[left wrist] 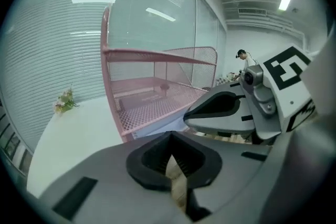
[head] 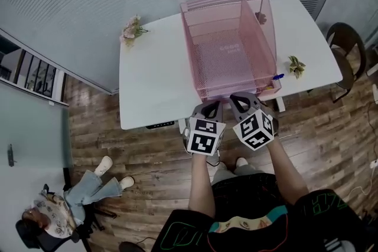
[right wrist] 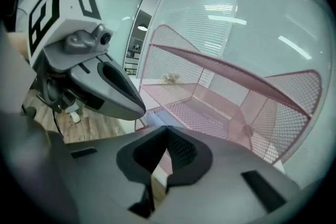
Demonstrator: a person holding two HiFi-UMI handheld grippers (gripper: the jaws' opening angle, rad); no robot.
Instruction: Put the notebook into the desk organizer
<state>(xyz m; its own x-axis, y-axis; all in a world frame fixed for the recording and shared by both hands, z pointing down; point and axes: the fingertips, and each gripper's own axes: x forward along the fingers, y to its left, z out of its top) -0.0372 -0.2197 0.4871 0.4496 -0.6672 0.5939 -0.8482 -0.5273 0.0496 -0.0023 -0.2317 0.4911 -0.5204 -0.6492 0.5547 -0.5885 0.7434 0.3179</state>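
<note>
A pink wire-mesh desk organizer [head: 257, 32] stands on the white desk [head: 153, 79], also seen in the left gripper view [left wrist: 157, 55] and the right gripper view [right wrist: 236, 86]. On its floor lies a flat pink thing with pale print [head: 229, 48]; I cannot tell whether it is the notebook. My left gripper [head: 212, 103] and right gripper [head: 237, 97] hover side by side at the desk's near edge, just in front of the organizer. Both are shut with nothing between the jaws, as each gripper's own view shows [left wrist: 170, 136] [right wrist: 167, 131].
A blue pen [head: 278, 76] lies by the organizer's near right corner. Flower sprigs sit at the desk's far left [head: 133, 28] and right [head: 296, 65]. A chair [head: 345, 44] stands to the right. A person [head: 65, 203] sits on the wooden floor at lower left.
</note>
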